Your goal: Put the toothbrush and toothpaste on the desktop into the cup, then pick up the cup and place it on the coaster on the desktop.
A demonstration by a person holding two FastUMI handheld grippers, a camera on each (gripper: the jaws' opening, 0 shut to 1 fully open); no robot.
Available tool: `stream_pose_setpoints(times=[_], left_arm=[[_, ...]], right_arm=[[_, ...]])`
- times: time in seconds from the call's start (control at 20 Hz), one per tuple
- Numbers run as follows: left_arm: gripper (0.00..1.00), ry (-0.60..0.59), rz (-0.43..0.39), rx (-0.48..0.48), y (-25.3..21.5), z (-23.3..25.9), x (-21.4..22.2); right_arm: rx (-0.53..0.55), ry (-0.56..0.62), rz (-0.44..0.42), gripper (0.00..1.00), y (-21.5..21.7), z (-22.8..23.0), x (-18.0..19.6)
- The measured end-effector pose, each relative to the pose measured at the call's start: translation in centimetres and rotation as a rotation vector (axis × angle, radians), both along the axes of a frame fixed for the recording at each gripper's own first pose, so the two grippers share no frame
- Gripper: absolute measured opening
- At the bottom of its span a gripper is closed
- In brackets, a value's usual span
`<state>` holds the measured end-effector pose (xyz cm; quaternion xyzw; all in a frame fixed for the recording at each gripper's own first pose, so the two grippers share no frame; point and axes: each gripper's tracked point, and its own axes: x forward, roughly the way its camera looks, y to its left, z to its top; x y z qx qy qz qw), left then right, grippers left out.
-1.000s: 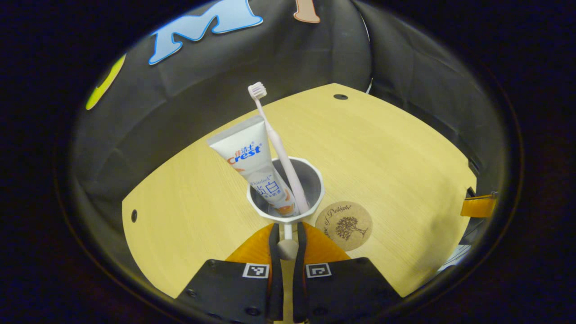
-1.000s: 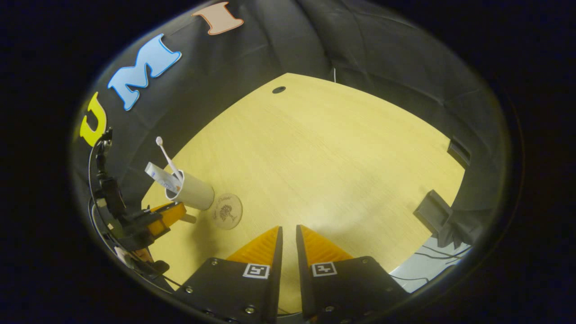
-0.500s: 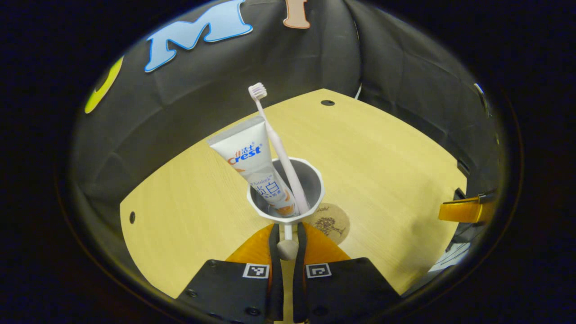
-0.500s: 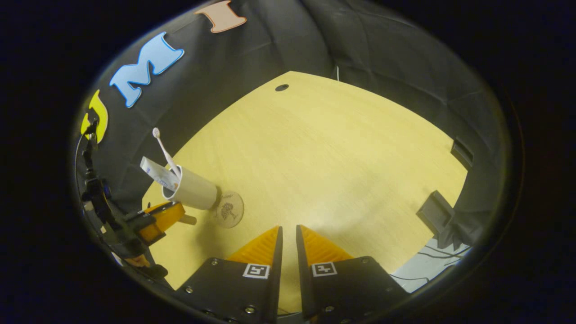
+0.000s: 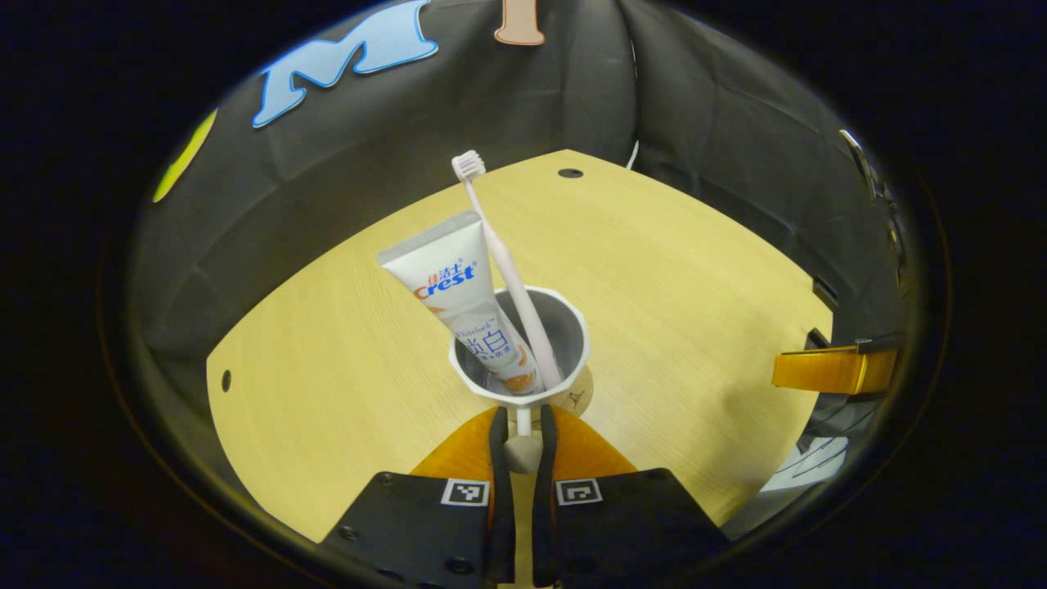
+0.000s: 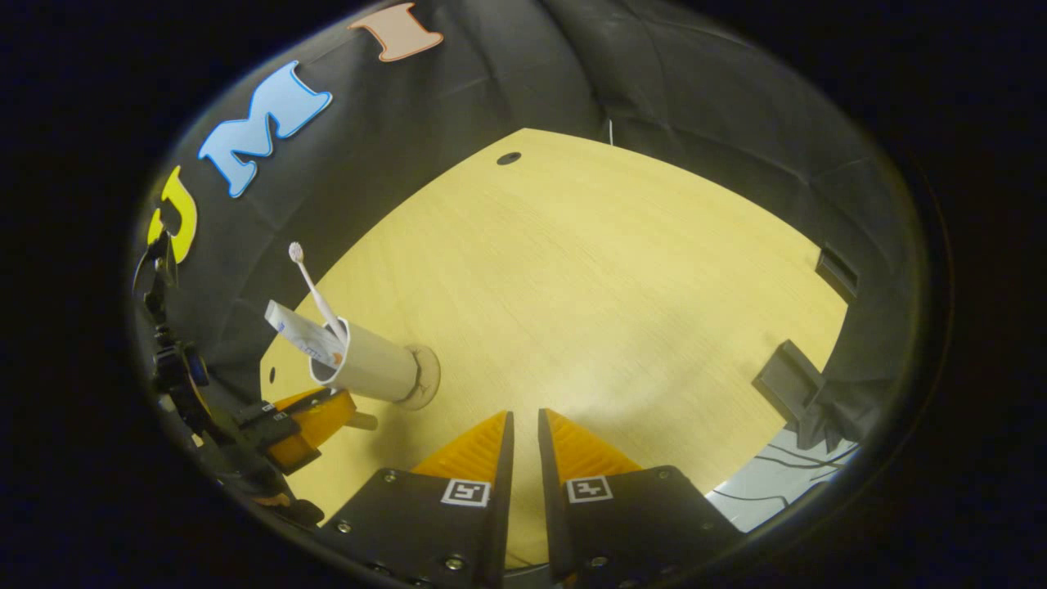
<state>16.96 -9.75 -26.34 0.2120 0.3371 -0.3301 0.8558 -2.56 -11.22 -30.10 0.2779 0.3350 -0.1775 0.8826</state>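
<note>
In the middle of the left gripper view, our left claw pinches the cup handle; we lower it flat onto the coaster. Our right claw is nearly closed on nothing.

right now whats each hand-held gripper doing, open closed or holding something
Left hand-held gripper: closed on the handle of the cup, which holds the toothpaste and toothbrush.
Right hand-held gripper: closed, holding nothing.

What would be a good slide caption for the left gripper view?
Left gripper holds the cup by its handle, toothbrush and toothpaste inside, over the coaster.
</note>
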Motion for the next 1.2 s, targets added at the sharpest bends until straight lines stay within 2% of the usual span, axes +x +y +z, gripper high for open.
stream_pose_setpoints(times=[0.3,0.6,0.9,1.05,1.2], left_arm=[[0.15,0.000,0.020,0.002,-0.1,0.2,-0.2],[0.15,0.014,0.072,-0.006,-0.1,-0.1,-0.1],[0.31,0.000,0.107,-0.003,-0.2,0.3,-0.2],[0.31,-0.032,0.110,0.000,-0.6,1.3,-0.7],[0.31,-0.053,0.148,0.000,-0.4,2.1,-1.3]], right_arm=[[0.001,-0.002,-0.012,0.19,-0.8,0.2,-0.9],[0.009,-0.002,0.002,0.19,-1.4,0.3,-1.1],[0.014,0.002,0.067,0.19,-0.8,0.1,-0.8],[0.012,-0.007,0.110,0.19,-0.8,0.4,-0.3],[0.010,-0.020,0.159,0.19,-0.8,0.9,0.5]])
